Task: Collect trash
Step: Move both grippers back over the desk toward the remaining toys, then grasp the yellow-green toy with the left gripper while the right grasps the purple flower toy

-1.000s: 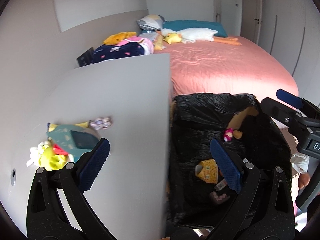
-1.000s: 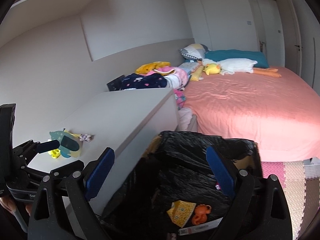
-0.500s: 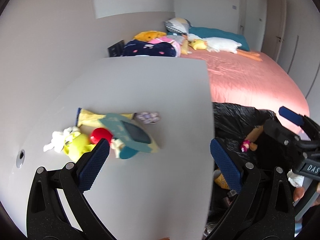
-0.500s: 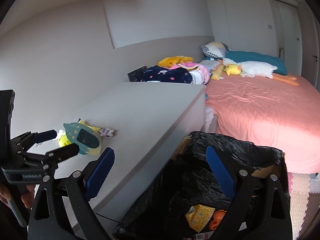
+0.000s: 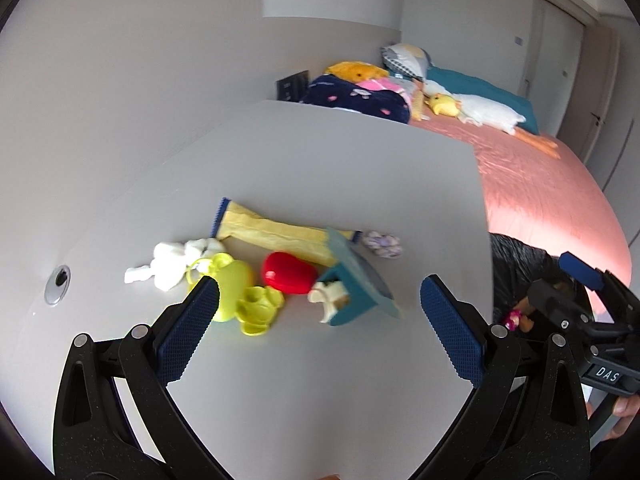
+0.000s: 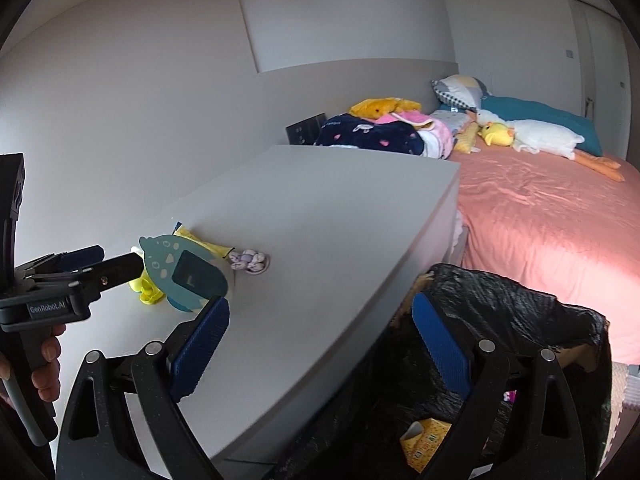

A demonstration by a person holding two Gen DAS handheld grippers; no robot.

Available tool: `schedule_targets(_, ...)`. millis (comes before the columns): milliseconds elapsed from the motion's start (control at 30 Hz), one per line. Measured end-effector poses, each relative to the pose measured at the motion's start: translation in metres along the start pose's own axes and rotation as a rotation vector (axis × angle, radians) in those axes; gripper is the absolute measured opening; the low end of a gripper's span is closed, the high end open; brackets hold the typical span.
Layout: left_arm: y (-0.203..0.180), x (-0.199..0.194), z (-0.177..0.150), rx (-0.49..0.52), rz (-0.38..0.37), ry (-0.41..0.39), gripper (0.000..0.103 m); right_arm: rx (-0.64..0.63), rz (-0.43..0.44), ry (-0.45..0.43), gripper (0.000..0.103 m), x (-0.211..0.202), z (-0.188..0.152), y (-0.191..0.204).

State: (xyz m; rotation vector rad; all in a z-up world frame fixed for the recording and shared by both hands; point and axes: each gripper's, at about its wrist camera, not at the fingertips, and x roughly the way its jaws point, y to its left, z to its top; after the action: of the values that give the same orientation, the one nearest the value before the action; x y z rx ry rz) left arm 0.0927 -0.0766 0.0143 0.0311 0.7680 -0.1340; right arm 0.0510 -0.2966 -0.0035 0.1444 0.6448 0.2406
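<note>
A small heap lies on the white desk top (image 5: 320, 160): a yellow wrapper (image 5: 276, 236), a crumpled white tissue (image 5: 172, 264), lime-green plastic pieces (image 5: 240, 300), a red plastic piece (image 5: 288, 278), a teal cartoon-shaped gadget (image 5: 356, 292) and a small purple lump (image 5: 382, 244). My left gripper (image 5: 316, 328) hovers open just in front of the heap, with nothing between its fingers. My right gripper (image 6: 320, 344) is open and empty over the desk's edge and the black trash bag (image 6: 520, 320), which holds a yellow carton (image 6: 424, 440).
A bed with a pink cover (image 6: 552, 216) stands beyond the desk, with pillows, a plush duck (image 6: 520, 136) and folded clothes (image 6: 372, 136) at its head. A cable hole (image 5: 60, 278) sits at the desk's left. A person's hand (image 6: 44, 364) holds the left gripper's handle.
My left gripper has swung left from over the trash bag to face the heap on the desk, and has closed in on it. My right gripper has turned slightly left too.
</note>
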Motion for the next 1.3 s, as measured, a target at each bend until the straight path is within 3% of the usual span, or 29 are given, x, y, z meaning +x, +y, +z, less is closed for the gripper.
schedule_targets(633, 0.083, 0.028, 0.002, -0.208, 0.103, 0.055, 0.097, -0.036, 0.065, 0.063, 0.093, 0.067, 0.026, 0.033)
schedule_targets(867, 0.094, 0.048, -0.003, -0.237, 0.105, 0.121, 0.08, -0.072, 0.083, 0.111, 0.082, 0.094, 0.031, 0.046)
schedule_targets(1300, 0.092, 0.072, 0.0, -0.271, 0.063, 0.164, 0.078, -0.139, 0.072, 0.178, 0.074, 0.129, 0.035, 0.068)
